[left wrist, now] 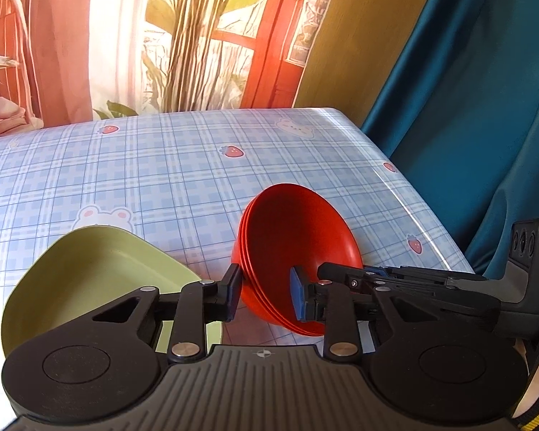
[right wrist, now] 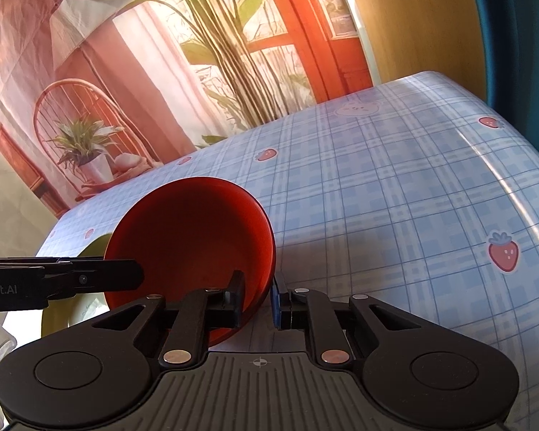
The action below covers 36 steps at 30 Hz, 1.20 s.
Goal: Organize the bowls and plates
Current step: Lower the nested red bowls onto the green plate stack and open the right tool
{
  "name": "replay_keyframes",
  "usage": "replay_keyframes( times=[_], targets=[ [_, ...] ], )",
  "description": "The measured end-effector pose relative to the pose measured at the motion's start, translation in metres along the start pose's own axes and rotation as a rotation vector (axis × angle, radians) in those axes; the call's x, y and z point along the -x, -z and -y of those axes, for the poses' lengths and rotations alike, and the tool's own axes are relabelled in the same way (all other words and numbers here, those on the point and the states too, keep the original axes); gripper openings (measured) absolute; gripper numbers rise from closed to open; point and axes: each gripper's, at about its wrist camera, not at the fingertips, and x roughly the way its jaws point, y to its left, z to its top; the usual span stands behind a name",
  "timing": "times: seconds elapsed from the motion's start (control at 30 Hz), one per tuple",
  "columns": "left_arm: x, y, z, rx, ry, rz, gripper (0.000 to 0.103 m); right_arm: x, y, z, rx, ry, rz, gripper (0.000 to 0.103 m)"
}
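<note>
A stack of red bowls point(left wrist: 298, 248) is tilted on its side above the checked tablecloth, open side facing me. My left gripper point(left wrist: 266, 294) straddles the stack's near wall, one pad outside and one inside, with a gap showing, so it reads as open around the rim. My right gripper point(right wrist: 257, 303) is shut on the red bowls' rim point(right wrist: 197, 244), one finger inside and one outside; it also shows in the left wrist view point(left wrist: 341, 273) at the stack's right. A pale green squarish plate point(left wrist: 100, 280) lies to the left, partly under my left gripper.
The table point(left wrist: 183, 165) has a blue checked cloth with strawberry and bear prints; its right edge point(left wrist: 424, 215) drops off beside a teal curtain point(left wrist: 485, 107). A printed backdrop hangs behind the far edge. The green plate peeks out in the right wrist view point(right wrist: 93, 251).
</note>
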Motion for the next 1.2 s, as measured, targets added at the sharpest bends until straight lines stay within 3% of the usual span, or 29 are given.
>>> replay_keyframes(
  times=[0.77, 1.2],
  targets=[
    [0.047, 0.007, 0.004, 0.002, 0.008, 0.064, 0.031, 0.046, -0.012, -0.046, 0.045, 0.007, 0.062, 0.015],
    [0.085, 0.021, -0.018, 0.032, -0.006, 0.107, 0.031, 0.055, -0.009, -0.091, 0.107, -0.010, 0.061, 0.016]
  ],
)
